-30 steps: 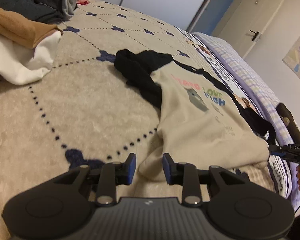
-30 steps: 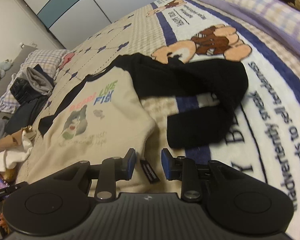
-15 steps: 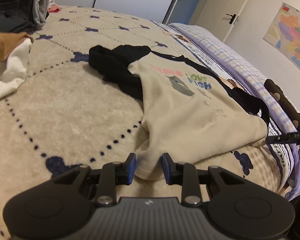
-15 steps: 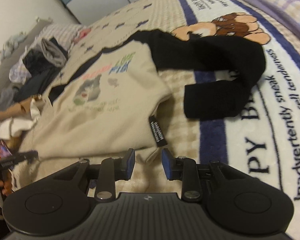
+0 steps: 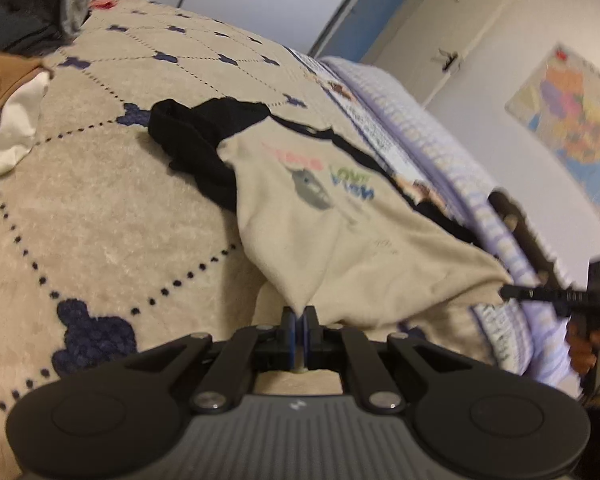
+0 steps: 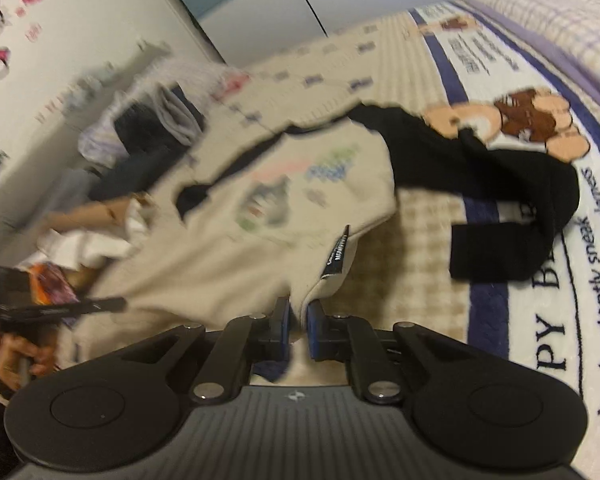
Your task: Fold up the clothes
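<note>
Dim indoor light, motion blur (fisheye edges)

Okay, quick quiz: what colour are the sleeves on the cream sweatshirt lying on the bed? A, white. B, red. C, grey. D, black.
D: the sweatshirt has a cream body with a printed front, and the long sleeve trailing over the bear-print blanket is black.

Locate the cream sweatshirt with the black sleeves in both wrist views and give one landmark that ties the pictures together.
Left wrist view: the cream sweatshirt fills the centre, its hem corner pinched in the left tool; the right tool holds the other corner at right.
Right wrist view: the sweatshirt lies centre-left, its hem corner between the closing pads of the right tool.
Shared landmark: the cat print on the chest.
</note>
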`<state>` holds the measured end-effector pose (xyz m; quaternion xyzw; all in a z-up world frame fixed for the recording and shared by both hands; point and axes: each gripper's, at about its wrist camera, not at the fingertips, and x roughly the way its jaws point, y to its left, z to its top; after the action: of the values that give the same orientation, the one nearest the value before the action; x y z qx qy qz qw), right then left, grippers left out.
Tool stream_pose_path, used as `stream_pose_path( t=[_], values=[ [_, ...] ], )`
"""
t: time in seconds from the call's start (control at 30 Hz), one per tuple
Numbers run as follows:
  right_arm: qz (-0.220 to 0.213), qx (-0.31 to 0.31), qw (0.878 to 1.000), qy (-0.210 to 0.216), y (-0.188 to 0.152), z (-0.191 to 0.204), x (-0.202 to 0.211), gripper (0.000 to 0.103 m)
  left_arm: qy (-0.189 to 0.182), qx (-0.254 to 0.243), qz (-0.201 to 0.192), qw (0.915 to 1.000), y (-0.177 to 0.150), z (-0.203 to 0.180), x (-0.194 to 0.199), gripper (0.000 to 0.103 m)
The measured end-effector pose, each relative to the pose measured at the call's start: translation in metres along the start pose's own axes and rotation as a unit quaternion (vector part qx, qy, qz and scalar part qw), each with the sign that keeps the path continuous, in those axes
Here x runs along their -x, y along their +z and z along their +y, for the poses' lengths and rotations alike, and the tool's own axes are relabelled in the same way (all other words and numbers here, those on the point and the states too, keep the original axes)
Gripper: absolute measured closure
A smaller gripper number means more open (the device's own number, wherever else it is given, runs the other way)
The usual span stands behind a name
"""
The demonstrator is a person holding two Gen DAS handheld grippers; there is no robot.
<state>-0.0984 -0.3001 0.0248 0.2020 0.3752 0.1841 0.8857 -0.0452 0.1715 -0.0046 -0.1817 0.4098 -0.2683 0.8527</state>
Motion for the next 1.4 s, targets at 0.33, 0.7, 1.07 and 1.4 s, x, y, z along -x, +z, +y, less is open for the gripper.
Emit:
stream_pose_path(
  t=[0.33, 0.7, 1.07, 1.4],
  values=[
    [-0.013, -0.076, 0.996, -0.041, 0.003, -0.044, 0.024, 0.093, 0.028, 0.026, 0.048, 0.9981, -0.01, 0.002, -0.004, 0.1],
    [0.079, -0.053, 0.983, -0.155, -0.016, -0.071, -0.018, 0.088, 0.058, 0.025, 0.097, 0.9932, -0.015, 0.011, -0.032, 0.055],
    [0.072, -0.087, 0.985, -0.128, -0.019, -0.077, -0.022, 0.081, 0.032, 0.088, 0.087, 0.9917, -0.013, 0.028, -0.035, 0.055],
    [0.044, -0.024, 0.981, -0.185, -0.016, -0.056, -0.021, 0.094, 0.029, 0.088, 0.081, 0.9923, -0.012, 0.027, -0.035, 0.056]
  ],
)
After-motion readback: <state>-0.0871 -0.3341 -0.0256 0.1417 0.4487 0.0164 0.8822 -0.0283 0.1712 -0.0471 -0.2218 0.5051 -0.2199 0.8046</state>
